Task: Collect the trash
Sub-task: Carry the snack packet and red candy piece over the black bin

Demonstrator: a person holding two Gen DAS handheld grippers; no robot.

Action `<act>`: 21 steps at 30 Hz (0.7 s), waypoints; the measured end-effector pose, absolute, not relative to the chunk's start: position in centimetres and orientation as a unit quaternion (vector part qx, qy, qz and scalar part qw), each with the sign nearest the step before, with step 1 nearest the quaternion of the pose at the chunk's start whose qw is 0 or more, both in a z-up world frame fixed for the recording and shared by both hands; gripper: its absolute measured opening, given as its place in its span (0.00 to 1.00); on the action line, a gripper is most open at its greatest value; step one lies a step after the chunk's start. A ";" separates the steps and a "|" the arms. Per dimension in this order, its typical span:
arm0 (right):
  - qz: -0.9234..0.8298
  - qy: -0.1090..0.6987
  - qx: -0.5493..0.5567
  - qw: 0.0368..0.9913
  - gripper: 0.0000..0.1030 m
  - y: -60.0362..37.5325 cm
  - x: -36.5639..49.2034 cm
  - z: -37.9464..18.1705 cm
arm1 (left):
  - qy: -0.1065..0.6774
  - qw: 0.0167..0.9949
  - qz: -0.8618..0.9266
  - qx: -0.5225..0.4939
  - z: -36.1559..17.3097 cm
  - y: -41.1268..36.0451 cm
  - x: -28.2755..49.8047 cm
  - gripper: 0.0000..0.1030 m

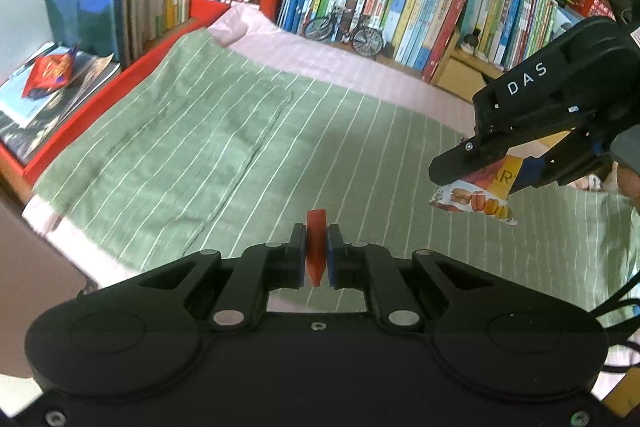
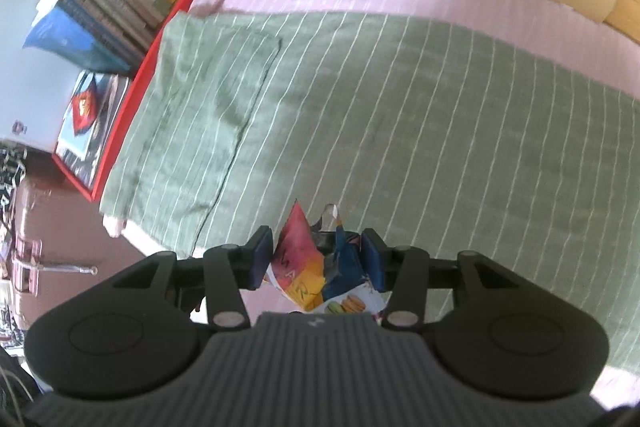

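Trash is already in both claws: the crumpled macaron-printed snack wrapper (image 2: 320, 267) sits pinched between the half-spread pads of the right gripper (image 2: 318, 263), and a thin red scrap of wrapper (image 1: 316, 247) is clamped in the nearly shut left gripper (image 1: 317, 255), both above the green white-striped blanket (image 1: 200, 131). Carrying them well means keeping both squeezes firm and the claws tipped downward (the red scrap looks light enough to slip out). One more piece, a red and blue foil snack bag (image 1: 50, 73), lies on the flat books at ten o'clock from the left gripper.

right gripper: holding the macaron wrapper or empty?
Holding. The right gripper is shut on the crumpled macaron wrapper; the left wrist view shows the wrapper hanging off it, clear of the green blanket.
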State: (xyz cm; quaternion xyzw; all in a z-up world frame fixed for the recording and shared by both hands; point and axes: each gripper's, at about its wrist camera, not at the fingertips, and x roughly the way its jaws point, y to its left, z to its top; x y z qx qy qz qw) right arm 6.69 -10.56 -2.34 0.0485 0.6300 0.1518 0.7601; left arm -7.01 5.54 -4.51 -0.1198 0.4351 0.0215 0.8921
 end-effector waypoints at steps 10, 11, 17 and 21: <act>0.181 0.618 0.041 0.764 0.51 -7.5 -1.8 -5.5 | 0.467 0.872 0.043 -0.140 -8.3 8.3 -14.9 0.09; 0.184 0.619 0.043 0.762 0.51 -7.1 -2.7 -6.0 | 0.472 0.869 0.047 -0.142 -8.9 8.7 -15.7 0.09; 0.202 0.622 0.035 0.756 0.51 -5.3 -6.8 -8.8 | 0.497 0.851 0.066 -0.155 -12.1 10.0 -19.7 0.09; 0.210 0.625 0.017 0.752 0.51 -4.1 -9.1 -11.1 | 0.505 0.842 0.073 -0.178 -14.3 10.9 -21.7 0.09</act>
